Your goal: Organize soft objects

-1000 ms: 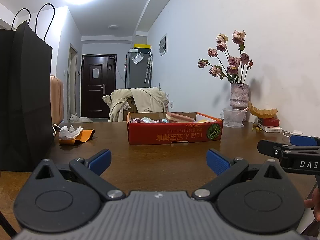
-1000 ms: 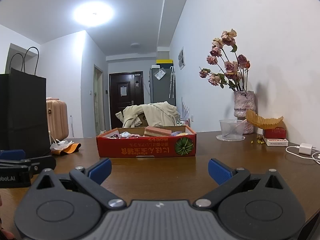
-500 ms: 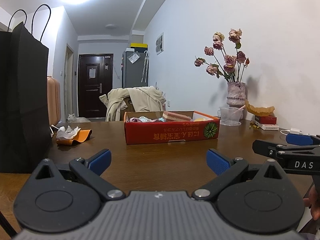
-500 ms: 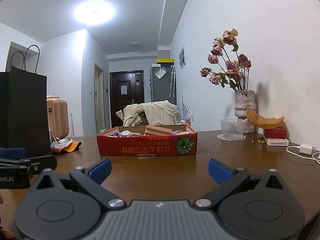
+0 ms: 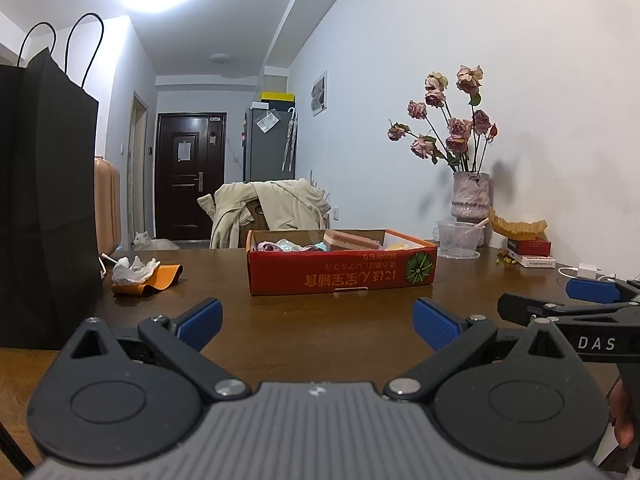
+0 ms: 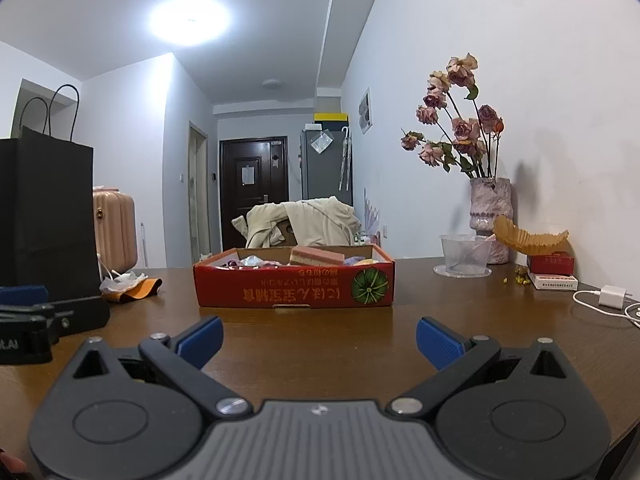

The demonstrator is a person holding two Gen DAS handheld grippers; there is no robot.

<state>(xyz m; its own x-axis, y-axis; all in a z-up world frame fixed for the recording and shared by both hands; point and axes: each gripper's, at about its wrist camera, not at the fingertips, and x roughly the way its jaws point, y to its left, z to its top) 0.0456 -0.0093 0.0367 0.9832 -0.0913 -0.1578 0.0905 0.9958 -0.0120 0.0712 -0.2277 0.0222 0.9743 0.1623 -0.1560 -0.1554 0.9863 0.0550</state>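
A red cardboard box (image 5: 340,274) (image 6: 294,286) stands on the brown table ahead of both grippers. It holds several soft items, among them a pink sponge (image 5: 350,239) (image 6: 316,256) and crumpled cloths (image 5: 280,246). My left gripper (image 5: 316,322) is open and empty, low over the table, well short of the box. My right gripper (image 6: 318,338) is open and empty beside it. Each gripper shows at the edge of the other's view.
A tall black paper bag (image 5: 44,208) stands at the left. A crumpled tissue on an orange piece (image 5: 140,274) lies beside it. A vase of dried roses (image 5: 470,196), a plastic cup (image 5: 458,238), small boxes (image 5: 530,252) and a charger (image 6: 610,296) stand at the right.
Both views shifted only slightly; the box sits a little more to the left in the left wrist view. Both grippers stay open and empty.
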